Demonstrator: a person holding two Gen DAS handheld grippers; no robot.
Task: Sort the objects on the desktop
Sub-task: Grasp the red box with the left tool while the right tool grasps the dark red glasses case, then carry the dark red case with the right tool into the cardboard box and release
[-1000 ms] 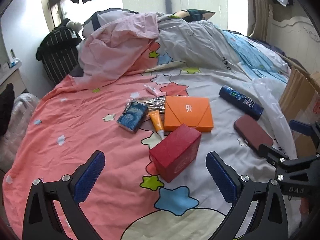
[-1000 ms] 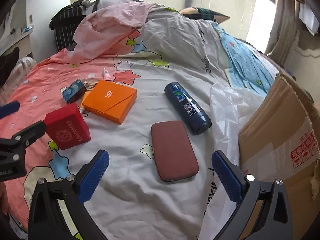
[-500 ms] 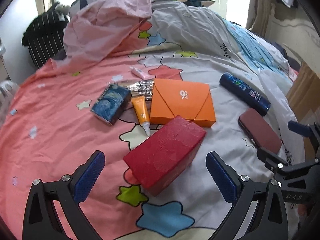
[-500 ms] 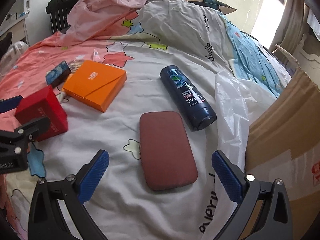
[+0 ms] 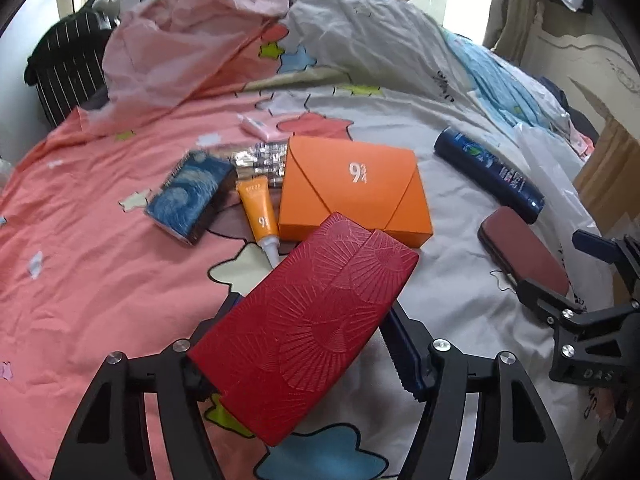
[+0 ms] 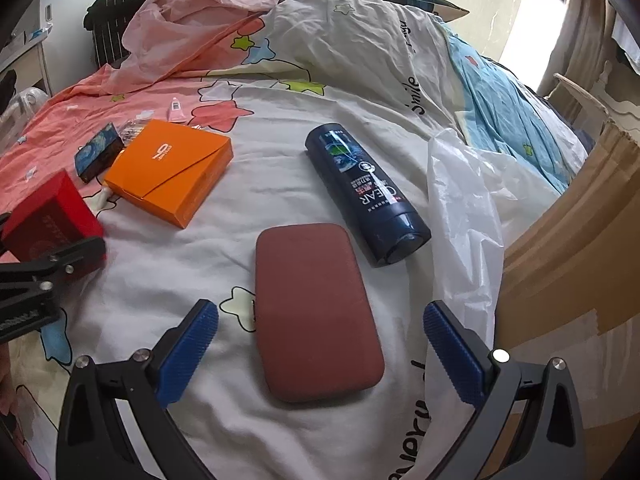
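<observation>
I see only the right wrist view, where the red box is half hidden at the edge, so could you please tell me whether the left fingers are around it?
Observer: Yes. The left gripper has the red box between its fingers, and one blue finger pad lies against the box's side.
Operator: Thank you. What lies between the orange box and the blue box?
Observer: An orange tube lies between the orange box and the blue box, with its white cap toward the left gripper.
Operator: And what does the red box's top look like?
Observer: It is embossed with fan-shaped rays.

Orange box (image 5: 354,188) crowds red box (image 5: 308,332) ahead.
</observation>
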